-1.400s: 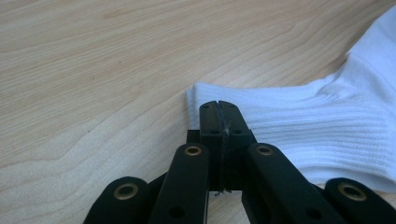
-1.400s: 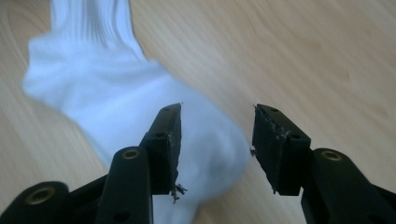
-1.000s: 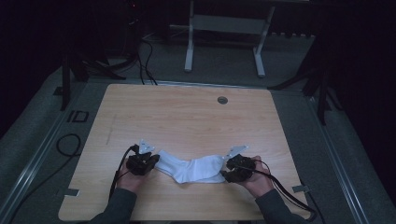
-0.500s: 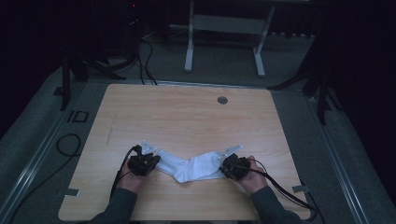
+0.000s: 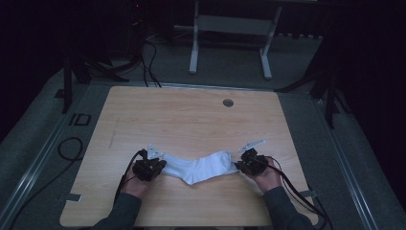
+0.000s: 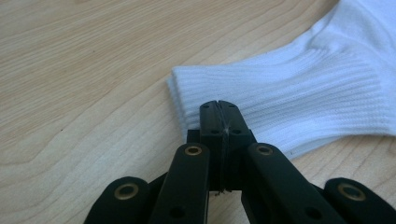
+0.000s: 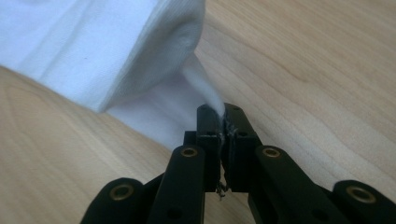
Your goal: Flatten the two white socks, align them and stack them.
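Black fingers (image 6: 218, 122) carry brass-ringed screws, black cables (image 5: 125, 173) trail back, and grey sleeves (image 5: 119, 211) cover both forearms.

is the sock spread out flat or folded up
Spread out: the white sock lies stretched along the table, left gripper and right gripper pinching its ends.

The sock (image 5: 201, 166) lies on the surface (image 5: 191, 120), toward its near edge. The left gripper (image 5: 160, 165) is at its left end, the right gripper (image 5: 238, 166) at its right.

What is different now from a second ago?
The right hand-held gripper has just been closing and now pinches the toe end of the white ribbed cotton sock, lifting a fold. The left hand-held gripper stayed shut on the cuff; the sock remains on the light wooden table.
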Available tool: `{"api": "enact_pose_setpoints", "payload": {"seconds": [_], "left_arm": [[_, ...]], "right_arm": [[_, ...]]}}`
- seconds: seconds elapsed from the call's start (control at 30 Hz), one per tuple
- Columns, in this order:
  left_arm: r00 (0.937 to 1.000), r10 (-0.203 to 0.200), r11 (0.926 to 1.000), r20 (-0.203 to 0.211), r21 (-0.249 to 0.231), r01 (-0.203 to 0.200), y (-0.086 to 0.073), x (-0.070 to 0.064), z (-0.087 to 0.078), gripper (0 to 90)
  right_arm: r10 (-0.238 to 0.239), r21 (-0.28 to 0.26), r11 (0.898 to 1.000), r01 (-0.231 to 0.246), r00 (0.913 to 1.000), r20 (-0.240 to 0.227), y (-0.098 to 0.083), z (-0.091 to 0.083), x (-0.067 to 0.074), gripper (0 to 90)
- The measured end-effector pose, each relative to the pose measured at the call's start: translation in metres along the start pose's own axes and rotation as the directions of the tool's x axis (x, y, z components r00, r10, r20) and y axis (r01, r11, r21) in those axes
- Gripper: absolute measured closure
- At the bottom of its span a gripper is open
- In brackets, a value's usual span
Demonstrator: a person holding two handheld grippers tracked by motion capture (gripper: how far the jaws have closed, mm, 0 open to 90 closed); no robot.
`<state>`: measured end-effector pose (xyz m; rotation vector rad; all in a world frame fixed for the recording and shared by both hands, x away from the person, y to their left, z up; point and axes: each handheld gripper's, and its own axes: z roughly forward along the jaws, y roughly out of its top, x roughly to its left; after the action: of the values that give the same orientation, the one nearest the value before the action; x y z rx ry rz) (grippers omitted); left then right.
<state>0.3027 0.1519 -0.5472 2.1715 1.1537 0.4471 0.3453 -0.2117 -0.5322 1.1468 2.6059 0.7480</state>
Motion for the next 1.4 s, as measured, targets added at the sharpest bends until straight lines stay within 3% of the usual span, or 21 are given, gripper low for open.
{"api": "enact_pose_setpoints", "payload": {"seconds": [0.17,0.23,0.43,0.5,0.6,0.67,0.73,0.8,1.07,1.2,1.4], "left_arm": [[0.9999,-0.007,1.0,0.009,-0.002,0.007,0.0,0.001,0.0,89.8],[0.9999,-0.007,1.0,0.009,-0.002,0.007,0.0,0.001,0.0,89.8],[0.9999,-0.01,0.9999,0.008,-0.004,0.01,0.0,0.001,0.001,89.8],[0.9999,-0.011,0.9999,0.009,-0.006,0.011,0.0,0.001,0.001,89.8],[0.9999,-0.011,0.9999,0.01,-0.004,0.011,0.0,0.001,0.001,89.8],[0.9999,-0.011,0.9999,0.011,-0.005,0.011,0.0,0.001,0.001,89.8],[0.9999,-0.011,0.9999,0.012,-0.006,0.011,0.0,0.001,0.001,89.8],[0.9998,-0.012,0.9999,0.014,-0.007,0.012,0.0,0.001,0.001,89.8],[0.9998,-0.008,0.9999,0.018,-0.008,0.009,-0.001,0.001,0.002,89.8],[0.9998,-0.004,1.0,0.019,-0.007,0.004,-0.001,0.001,0.002,89.8],[0.9998,-0.002,1.0,0.017,-0.004,0.002,-0.001,0.001,0.002,89.8]], "right_arm": [[0.048,-0.015,0.999,-0.047,0.9977,0.048,0.001,0.0,-0.008,75.5],[0.056,-0.024,0.998,-0.054,0.9945,0.088,0.003,-0.005,-0.011,73.3],[0.066,-0.129,0.989,-0.065,0.9978,-0.001,0.012,-0.025,-0.005,63.3],[0.045,-0.136,0.99,-0.048,0.9986,-0.026,0.017,-0.023,0.001,60.3],[0.022,-0.124,0.992,-0.026,0.9993,-0.03,0.023,-0.014,0.006,56.9],[0.022,-0.119,0.993,-0.026,0.9992,-0.034,0.027,-0.006,0.005,59.8],[0.02,-0.1,0.995,-0.025,0.9987,-0.046,0.03,0.001,0.004,76.7],[0.011,-0.085,0.996,-0.013,0.9996,-0.025,0.031,0.004,0.003,87.7],[0.044,-0.116,0.992,-0.039,0.9981,0.044,0.023,-0.016,-0.011,88.9],[0.063,-0.137,0.989,-0.058,0.9974,0.033,0.019,-0.021,-0.017,88.9],[0.04,-0.125,0.991,-0.039,0.9991,0.01,0.018,-0.019,-0.012,88.4]]}}
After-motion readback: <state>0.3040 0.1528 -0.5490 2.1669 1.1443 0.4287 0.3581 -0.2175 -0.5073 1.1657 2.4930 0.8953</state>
